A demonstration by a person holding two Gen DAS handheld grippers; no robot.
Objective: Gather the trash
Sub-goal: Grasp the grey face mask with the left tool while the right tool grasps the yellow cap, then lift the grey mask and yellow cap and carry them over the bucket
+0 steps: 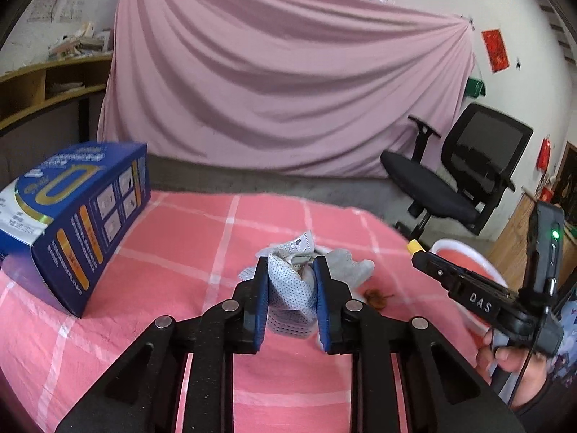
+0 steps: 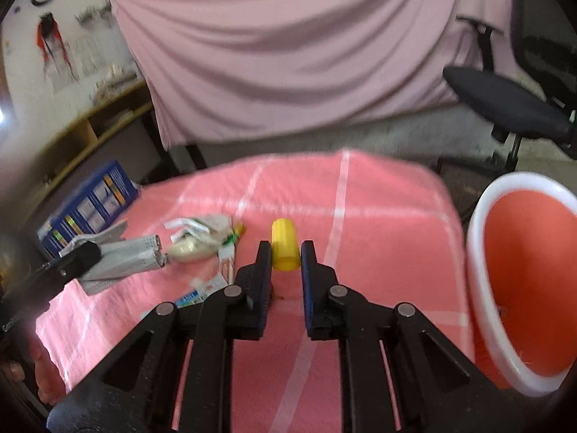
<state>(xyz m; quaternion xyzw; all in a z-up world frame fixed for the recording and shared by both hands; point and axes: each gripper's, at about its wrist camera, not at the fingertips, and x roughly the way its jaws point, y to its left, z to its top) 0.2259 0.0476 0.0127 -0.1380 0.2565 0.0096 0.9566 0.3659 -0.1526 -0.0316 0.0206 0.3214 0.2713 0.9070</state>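
**A:** Starting at the left edge of the pink checked tablecloth point(image 1: 151, 324), what's there?

**B:** A blue carton point(image 1: 77, 225) lying on its side near the cloth's far left corner. Right of it, toward the middle of the cloth, the left gripper point(image 1: 291, 290) has its jaws drawn in narrow on a crumpled face mask point(image 1: 288, 288), white with tiny dots. The blue pads press it from both sides, and the mask bulges between them.

**B:** Just behind that mask there is more trash on the cloth: another wad of pale crumpled material point(image 1: 348, 269), and a small brown scrap point(image 1: 377, 297) just to its right.

**A:** And from the other side?

**B:** From the right-hand camera the litter pile point(image 2: 202, 238) sits left of the cloth's middle: torn wrappers, a pale rounded piece, a printed sachet point(image 2: 202, 290) nearer the front edge. The left gripper's tip shows there too, with the mask sticking out of it.

**A:** The right gripper?

**B:** The right gripper point(image 2: 286, 256) is near the middle of the cloth, jaws narrow and pinching a small yellow plastic cap or tube point(image 2: 285, 249), which stands out beyond the fingertips. I cannot tell whether it is clear of the cloth.

**A:** Anything further right?

**B:** Off the cloth's right edge stands a red bin with a white rim point(image 2: 476, 252), its mouth tilted toward the camera. Beyond the far right corner stands a black office chair point(image 1: 465, 176), with a pink sheet point(image 1: 288, 83) hung behind the table.
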